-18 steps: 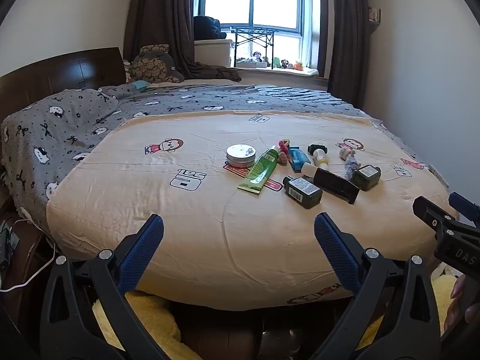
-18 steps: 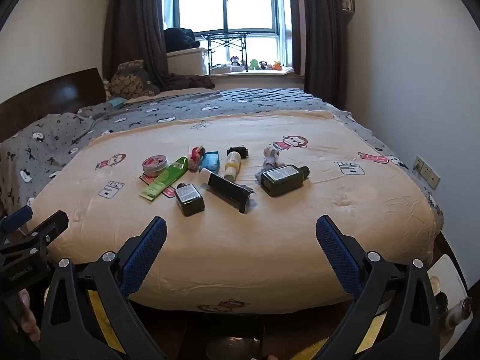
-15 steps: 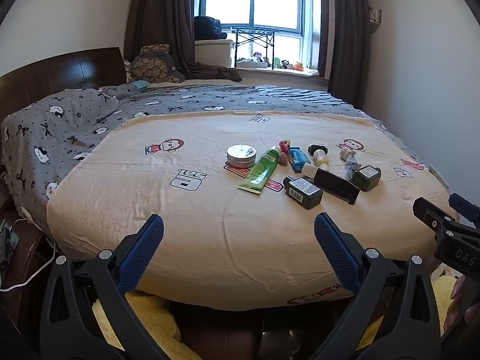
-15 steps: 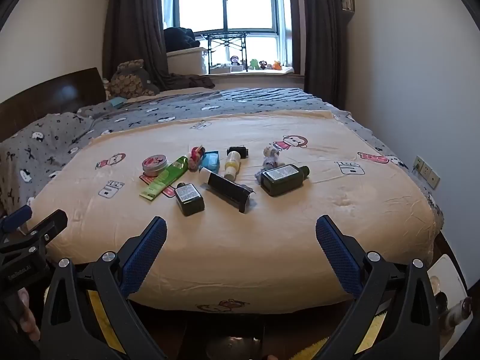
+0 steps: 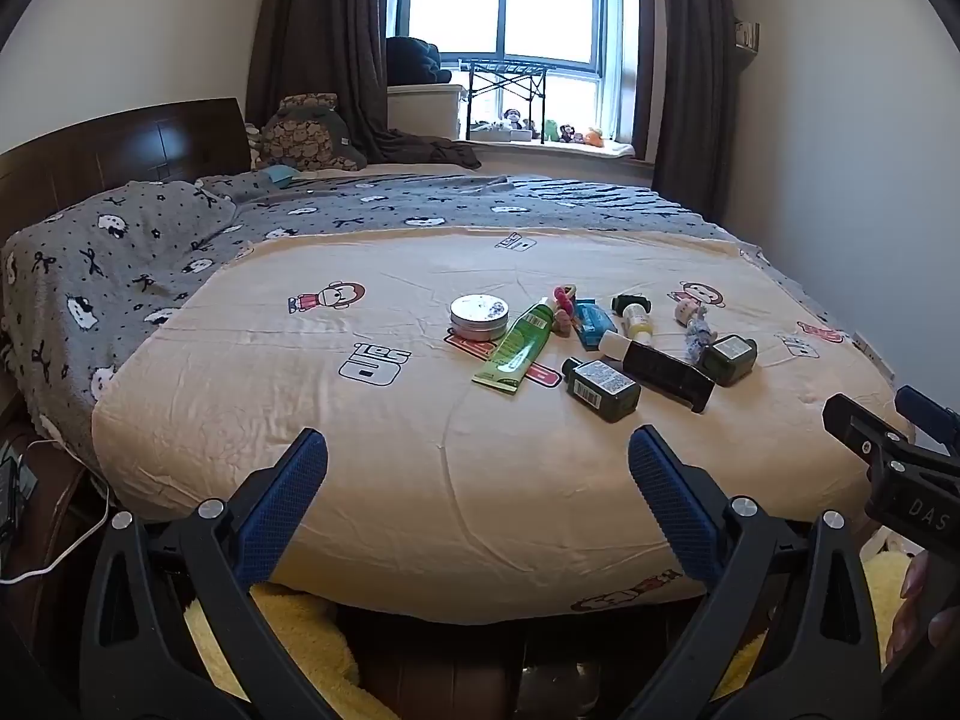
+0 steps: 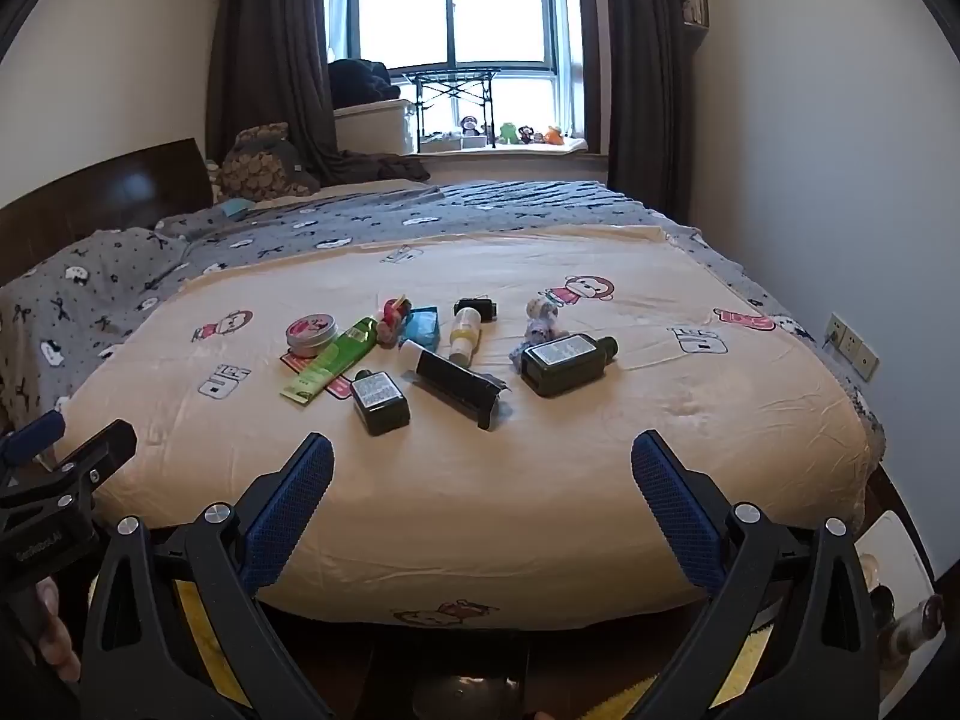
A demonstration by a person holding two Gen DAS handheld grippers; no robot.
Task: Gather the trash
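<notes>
Several pieces of trash lie clustered on the beige bedspread (image 5: 360,420): a round tin (image 5: 479,316), a green tube (image 5: 517,347), a small dark bottle (image 5: 602,389), a black box (image 5: 667,373), a larger dark green bottle (image 6: 564,362), a blue packet (image 6: 421,327), a pale yellow bottle (image 6: 465,333) and a crumpled wrapper (image 6: 539,317). My left gripper (image 5: 477,456) is open and empty at the bed's near edge, well short of the items. My right gripper (image 6: 480,462) is open and empty, also short of them. Each gripper shows at the edge of the other's view.
A grey patterned blanket (image 5: 120,264) and dark wooden headboard (image 5: 108,144) lie left. A windowsill with toys (image 6: 510,135) and dark curtains (image 6: 270,60) are behind. A white wall (image 6: 810,150) with a socket (image 6: 852,348) is right. Yellow cloth (image 5: 288,630) lies on the floor below.
</notes>
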